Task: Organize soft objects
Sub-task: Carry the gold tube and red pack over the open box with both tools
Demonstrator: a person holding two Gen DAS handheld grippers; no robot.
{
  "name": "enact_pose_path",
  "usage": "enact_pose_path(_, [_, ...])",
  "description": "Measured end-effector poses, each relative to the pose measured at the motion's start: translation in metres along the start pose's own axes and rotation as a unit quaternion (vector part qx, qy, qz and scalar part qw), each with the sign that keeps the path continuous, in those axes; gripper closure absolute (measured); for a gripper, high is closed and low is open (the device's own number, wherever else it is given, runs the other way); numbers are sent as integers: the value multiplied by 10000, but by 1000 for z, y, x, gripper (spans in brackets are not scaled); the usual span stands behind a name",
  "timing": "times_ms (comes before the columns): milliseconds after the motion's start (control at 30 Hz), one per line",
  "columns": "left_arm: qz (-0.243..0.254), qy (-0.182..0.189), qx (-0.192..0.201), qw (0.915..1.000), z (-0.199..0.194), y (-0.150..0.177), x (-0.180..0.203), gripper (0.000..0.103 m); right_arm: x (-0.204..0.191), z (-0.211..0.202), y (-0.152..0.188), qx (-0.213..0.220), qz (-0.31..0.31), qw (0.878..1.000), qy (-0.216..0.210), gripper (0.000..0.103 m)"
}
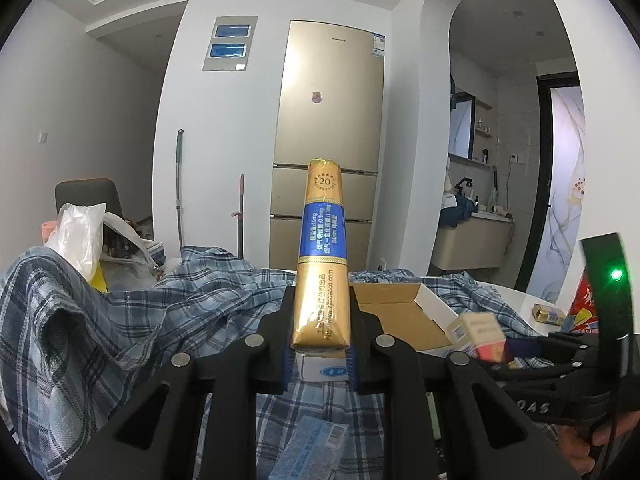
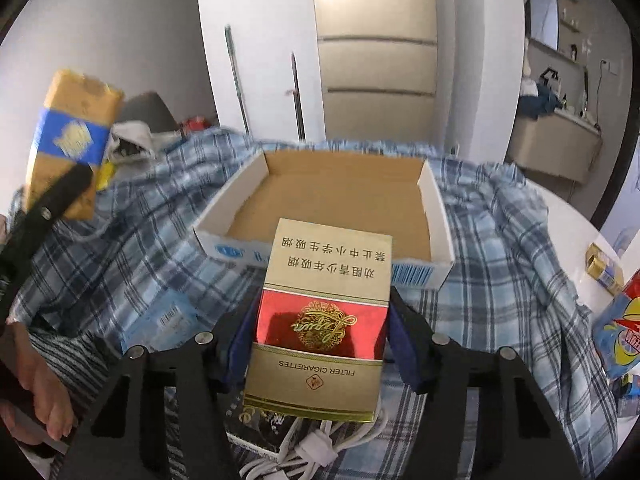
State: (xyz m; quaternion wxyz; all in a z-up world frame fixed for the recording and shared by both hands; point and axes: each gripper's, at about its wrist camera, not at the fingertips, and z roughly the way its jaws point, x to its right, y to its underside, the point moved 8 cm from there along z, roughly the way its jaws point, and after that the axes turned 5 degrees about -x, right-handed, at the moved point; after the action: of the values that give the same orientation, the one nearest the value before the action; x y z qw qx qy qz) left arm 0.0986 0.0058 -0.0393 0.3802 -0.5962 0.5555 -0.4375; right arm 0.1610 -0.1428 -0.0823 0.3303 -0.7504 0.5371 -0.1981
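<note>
Left tool (image 1: 320,312) pinching a gold-and-blue soft pack (image 1: 322,256) upright above the plaid cloth (image 1: 120,312), open cardboard tray (image 2: 344,200) on the cloth between the tools, right tool (image 2: 320,344) clamped on a red-and-gold cigarette pack (image 2: 320,320) just before the tray's near wall.

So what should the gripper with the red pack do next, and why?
Probably ease the right gripper forward over the open cardboard box and let go there. It is shut on the red and gold cigarette pack, the box sits just ahead on the plaid cloth, and its visible floor looks bare. The left gripper holds a gold and blue pack off to the side.
</note>
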Motion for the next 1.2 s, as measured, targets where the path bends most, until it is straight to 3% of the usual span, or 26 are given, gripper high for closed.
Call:
enact_pose_path(500, [213,-220,127,9995,-23,-17,8,82,8,-62,-24,1636,-116,9853,476,45])
enact_pose_path(600, [488,-267,345,9979,-37,-40,21,82,10,-74,-35,1762,-105,9832,459,45])
enact_pose_path(867, [372,-88,487,9981,-49,-98,38,82,18,-122,-77,2247,-50,9732,492,44])
enact_pose_path(1033, [498,-88,485,9975,-38,-129,53,82,16,-147,-112,2667,-23,9618,611,44])
enact_pose_path(1200, [505,29,356,9981,-19,-155,68,82,23,-152,-152,2798,141,9579,631,44])
